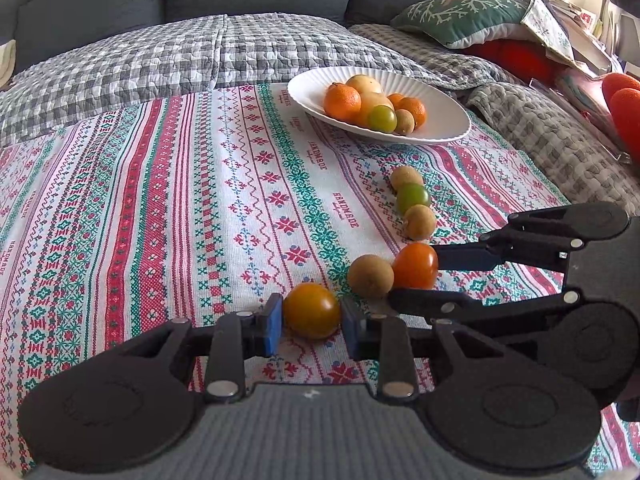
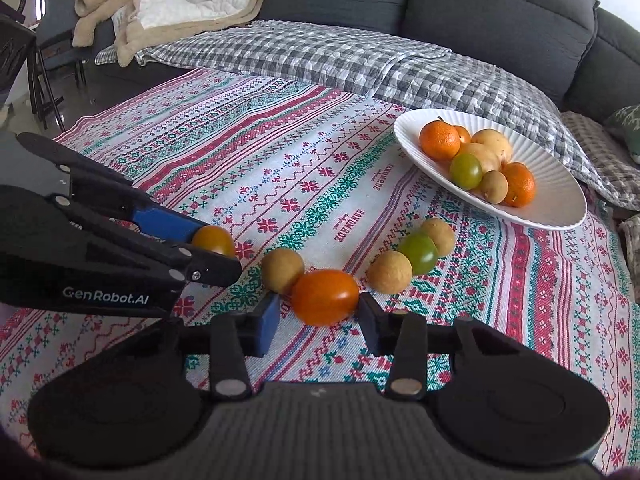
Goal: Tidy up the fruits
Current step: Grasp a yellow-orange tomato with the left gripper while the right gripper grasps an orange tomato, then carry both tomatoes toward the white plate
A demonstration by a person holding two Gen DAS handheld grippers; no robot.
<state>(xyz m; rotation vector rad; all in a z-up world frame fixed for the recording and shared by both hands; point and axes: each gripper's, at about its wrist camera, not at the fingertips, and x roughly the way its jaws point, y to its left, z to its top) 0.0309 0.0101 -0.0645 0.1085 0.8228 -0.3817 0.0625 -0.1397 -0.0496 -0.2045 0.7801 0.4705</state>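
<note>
My left gripper (image 1: 312,326) is shut on a yellow-orange tomato (image 1: 311,310) resting on the patterned cloth; it also shows in the right wrist view (image 2: 213,240). My right gripper (image 2: 319,312) has its jaws around an orange-red tomato (image 2: 325,297), a small gap showing at each pad; this tomato also shows in the left wrist view (image 1: 415,265). A tan longan (image 2: 282,271) touches the orange-red tomato. Further along the row lie a longan (image 2: 389,272), a green tomato (image 2: 419,253) and another longan (image 2: 438,236). A white plate (image 2: 560,196) holds oranges, pale fruits, a green tomato and a longan.
The patterned cloth (image 1: 160,208) covers the surface. A grey checked quilt (image 1: 160,56) and a dark sofa (image 2: 480,4) lie behind. Cushions (image 1: 464,12) are at the far right, a beige blanket (image 2: 160,4) at the far left.
</note>
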